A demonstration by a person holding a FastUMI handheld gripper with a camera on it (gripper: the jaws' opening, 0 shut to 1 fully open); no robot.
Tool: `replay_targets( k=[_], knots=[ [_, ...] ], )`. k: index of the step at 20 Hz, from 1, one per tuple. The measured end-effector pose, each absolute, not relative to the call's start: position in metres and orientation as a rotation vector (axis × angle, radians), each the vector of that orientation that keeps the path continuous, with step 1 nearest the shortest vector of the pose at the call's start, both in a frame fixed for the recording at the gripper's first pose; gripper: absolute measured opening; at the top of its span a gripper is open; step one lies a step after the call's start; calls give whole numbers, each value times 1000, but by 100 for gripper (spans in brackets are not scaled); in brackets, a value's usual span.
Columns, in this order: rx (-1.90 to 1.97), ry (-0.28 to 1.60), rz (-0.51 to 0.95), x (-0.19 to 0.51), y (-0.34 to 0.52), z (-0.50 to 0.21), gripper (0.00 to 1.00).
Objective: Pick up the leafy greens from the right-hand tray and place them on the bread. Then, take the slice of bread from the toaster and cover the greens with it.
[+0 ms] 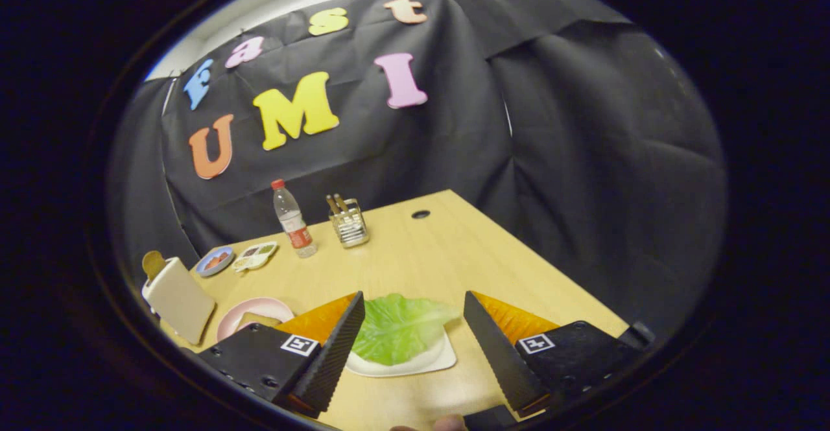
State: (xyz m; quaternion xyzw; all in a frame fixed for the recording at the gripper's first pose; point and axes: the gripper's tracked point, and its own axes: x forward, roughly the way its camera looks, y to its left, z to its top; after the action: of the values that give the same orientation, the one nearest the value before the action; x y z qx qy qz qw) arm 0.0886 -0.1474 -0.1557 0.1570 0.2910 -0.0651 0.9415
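Observation:
A green lettuce leaf point(399, 327) lies on a white square tray point(436, 360) on the wooden table. My gripper point(413, 309) hangs open over it, with the leaf between the two fingers and nothing held. To the left, past the left finger, a pink plate point(249, 309) carries a slice of bread point(256, 320). Further left stands a cream toaster point(178, 298) with another bread slice point(153, 265) sticking out of its top.
At the back of the table stand a water bottle point(293, 219) with a red cap and a wire holder point(349, 223) with utensils. A small blue dish point(214, 261) and a divided white dish point(255, 255) lie near the toaster. The table's right edge runs close to the right finger.

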Motion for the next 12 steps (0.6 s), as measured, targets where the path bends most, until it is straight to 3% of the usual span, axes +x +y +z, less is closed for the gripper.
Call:
replay_targets(
  k=[10,12],
  knots=[
    [557,779,-231,117,-162,-220,96],
    [614,798,-231,116,-161,-227,87]
  ],
)
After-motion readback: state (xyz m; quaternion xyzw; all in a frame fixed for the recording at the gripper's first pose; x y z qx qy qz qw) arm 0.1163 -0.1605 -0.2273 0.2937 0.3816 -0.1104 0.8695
